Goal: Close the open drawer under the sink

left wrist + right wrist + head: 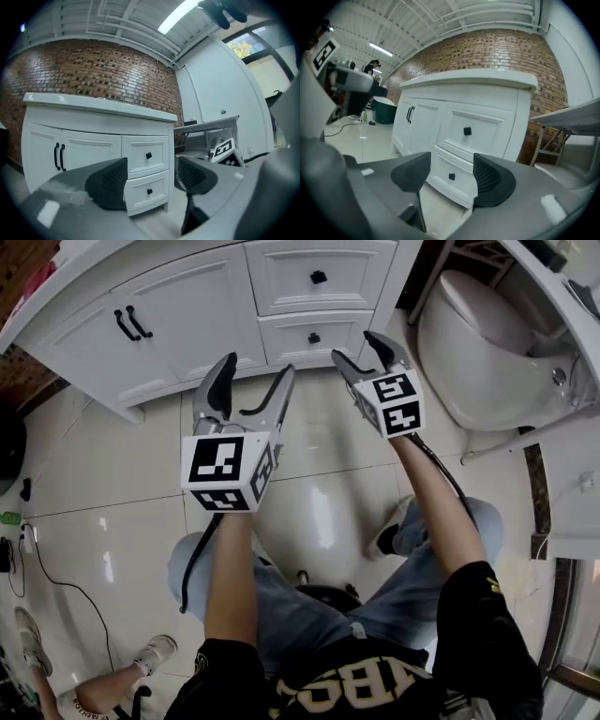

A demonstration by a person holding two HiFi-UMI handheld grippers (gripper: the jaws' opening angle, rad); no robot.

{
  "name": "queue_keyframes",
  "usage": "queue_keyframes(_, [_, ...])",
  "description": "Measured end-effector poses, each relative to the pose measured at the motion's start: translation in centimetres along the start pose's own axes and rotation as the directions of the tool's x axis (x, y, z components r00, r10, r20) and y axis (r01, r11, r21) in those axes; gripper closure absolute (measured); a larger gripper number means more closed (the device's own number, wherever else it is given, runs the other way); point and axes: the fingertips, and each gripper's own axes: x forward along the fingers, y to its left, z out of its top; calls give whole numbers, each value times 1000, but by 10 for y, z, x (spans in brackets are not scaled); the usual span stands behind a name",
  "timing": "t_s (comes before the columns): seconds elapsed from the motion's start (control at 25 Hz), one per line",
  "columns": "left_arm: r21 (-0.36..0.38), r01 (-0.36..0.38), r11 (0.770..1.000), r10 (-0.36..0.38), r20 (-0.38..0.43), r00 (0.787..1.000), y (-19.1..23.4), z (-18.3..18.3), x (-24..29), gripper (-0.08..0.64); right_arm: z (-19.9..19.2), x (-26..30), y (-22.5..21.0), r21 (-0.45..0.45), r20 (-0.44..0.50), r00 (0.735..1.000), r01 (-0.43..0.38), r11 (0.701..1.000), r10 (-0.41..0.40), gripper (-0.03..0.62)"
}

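Note:
The white vanity cabinet (pixel 187 324) stands ahead of me, with two stacked drawers on its right side. The upper drawer (pixel 319 277) and the lower drawer (pixel 312 337) both sit flush with the cabinet front, each with a small black knob. My left gripper (pixel 255 381) is open and empty, a short way off the cabinet. My right gripper (pixel 358 348) is open too, holds nothing and hangs just in front of the lower drawer. In the left gripper view the lower drawer (pixel 149 191) shows between the open jaws, as it does in the right gripper view (pixel 451 176).
The double doors (pixel 131 324) with black handles take up the cabinet's left half. A white rounded fixture (pixel 497 352) and a white table (pixel 206 126) stand to the right. A black cable (pixel 56 577) and another person's leg (pixel 94 685) are on the glossy tiled floor at the left.

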Motion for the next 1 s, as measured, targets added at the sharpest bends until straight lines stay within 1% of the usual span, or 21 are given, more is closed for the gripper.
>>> queue_keyframes(0.12, [35,-5,999,5,10,1000,-14,5,-13,219,18,-59,-8,56,60,998,5,998,-9,316])
queue_keyframes(0.28, [65,22,998,-22,3,1000,-40,-2,-20,222,20,-125,-23,102,95,994,46,994,-56,316])
queue_keyframes(0.36, [48,26,999,-25,-6,1000,-48,-10,-24,222,25,-140,-27,162,128,988,62,985,-84,316])
queue_keyframes(0.44, [11,25,1000,-25,-12,1000,-51,-16,-24,222,36,-141,-22,193,168,981,62,979,-95,316])
queue_keyframes(0.52, [-7,19,1000,-19,6,1000,-50,-10,-22,222,48,-135,-7,163,198,977,45,986,-77,316])
queue_keyframes(0.64, [13,-12,1000,11,45,999,-45,6,-21,222,56,-130,11,137,228,971,34,990,-65,316])
queue_keyframes(0.8, [10,-46,999,45,53,998,-32,8,-21,222,56,-128,12,173,240,967,43,984,-84,318])
queue_keyframes(0.88, [13,-49,999,48,47,998,-29,5,-20,222,56,-128,11,190,241,967,40,981,-86,318])
queue_keyframes(1.0, [28,-33,999,32,29,999,-31,-2,-17,225,55,-128,7,203,238,966,55,978,-104,318])
